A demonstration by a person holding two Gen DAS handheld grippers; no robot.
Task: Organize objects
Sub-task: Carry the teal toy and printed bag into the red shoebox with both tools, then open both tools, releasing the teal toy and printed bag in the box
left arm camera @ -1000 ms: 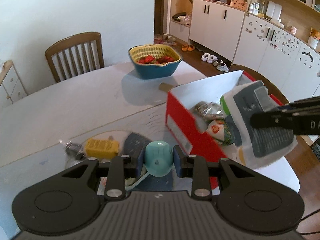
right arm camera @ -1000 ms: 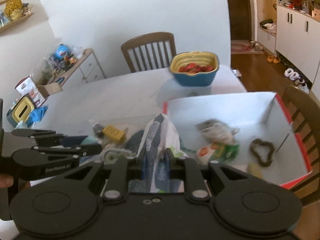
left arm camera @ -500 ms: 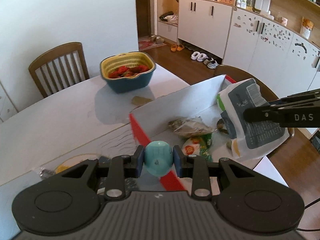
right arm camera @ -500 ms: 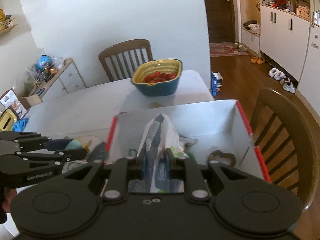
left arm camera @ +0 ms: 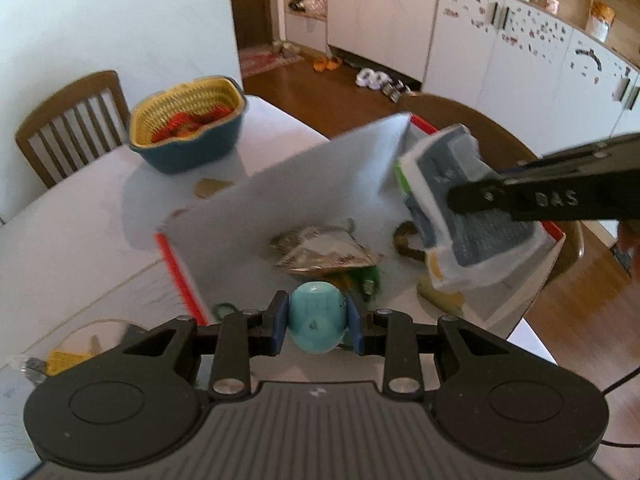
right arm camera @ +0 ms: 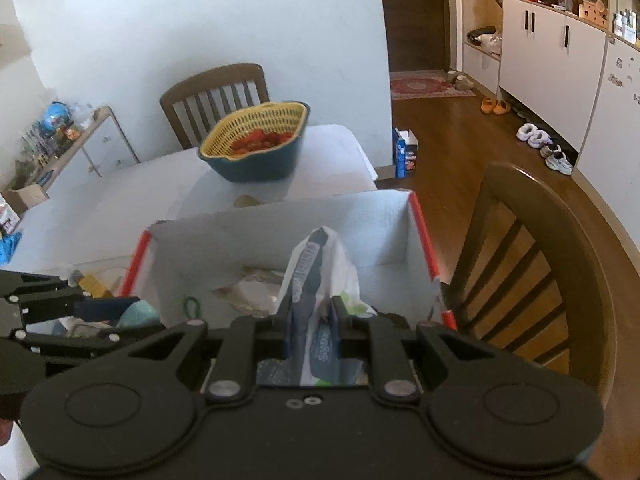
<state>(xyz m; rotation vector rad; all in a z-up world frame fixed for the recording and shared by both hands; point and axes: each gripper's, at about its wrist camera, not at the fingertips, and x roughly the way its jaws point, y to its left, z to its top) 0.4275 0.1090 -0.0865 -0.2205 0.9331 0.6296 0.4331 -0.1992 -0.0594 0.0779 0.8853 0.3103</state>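
Teal egg (left arm camera: 317, 317) pinched in the left tool (left arm camera: 317, 320); right tool (right arm camera: 311, 330) clamps a wipes pack (right arm camera: 320, 280).

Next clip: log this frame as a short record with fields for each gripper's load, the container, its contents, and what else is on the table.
left gripper: shut on teal egg-shaped object
right gripper: shut on white and grey plastic packet, held over the box
container: red-edged cardboard box, open top
contents: crumpled foil wrapper, dark ring-shaped item
table: blue bowl with yellow strainer holding red pieces
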